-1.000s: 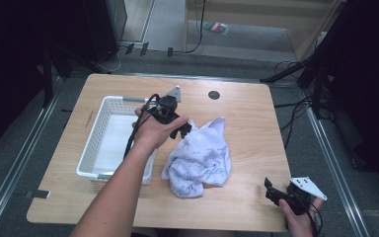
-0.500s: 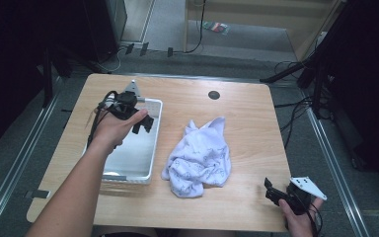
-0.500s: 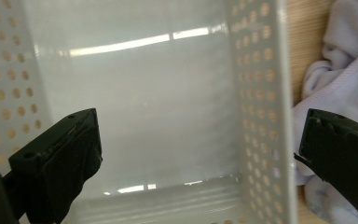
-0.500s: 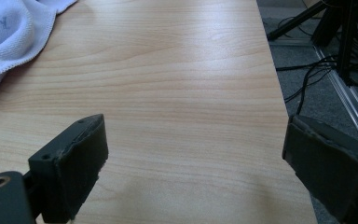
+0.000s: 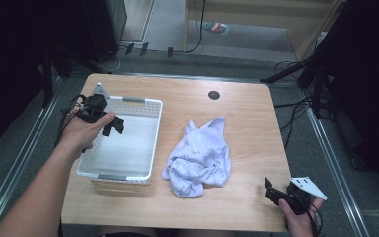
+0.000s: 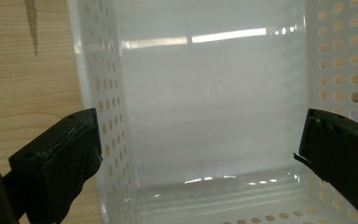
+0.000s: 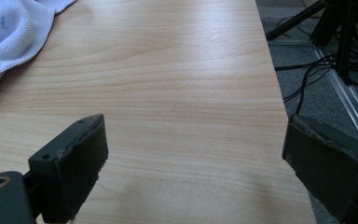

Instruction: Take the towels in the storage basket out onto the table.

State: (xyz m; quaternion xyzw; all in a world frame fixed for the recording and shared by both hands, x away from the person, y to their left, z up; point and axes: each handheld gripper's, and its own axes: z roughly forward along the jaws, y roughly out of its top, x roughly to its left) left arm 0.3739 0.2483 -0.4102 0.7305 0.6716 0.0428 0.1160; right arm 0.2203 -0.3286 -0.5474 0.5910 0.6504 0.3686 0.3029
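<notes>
While the left gripper (image 5: 112, 125) hangs over the near-left part of a white perforated plastic basket (image 5: 148, 143), its jaws spread wide and holding nothing, a crumpled white towel (image 5: 200, 157) lies on the wooden table (image 5: 246, 108) just right of the basket, apart from both tools. The basket's floor is bare in the left gripper view. One risk from here: a jaw could catch the basket's thin side wall (image 6: 103, 107) and drag or tip the light container toward the cloth. The left forearm reaches in from the bottom edge, the hand (image 5: 86, 131) wrapped over the tool and angled rightward. The right gripper (image 5: 275, 191) waits at the table's near-right corner, jaws likewise apart and empty, pointing toward the towel (image 7: 9, 28).
</notes>
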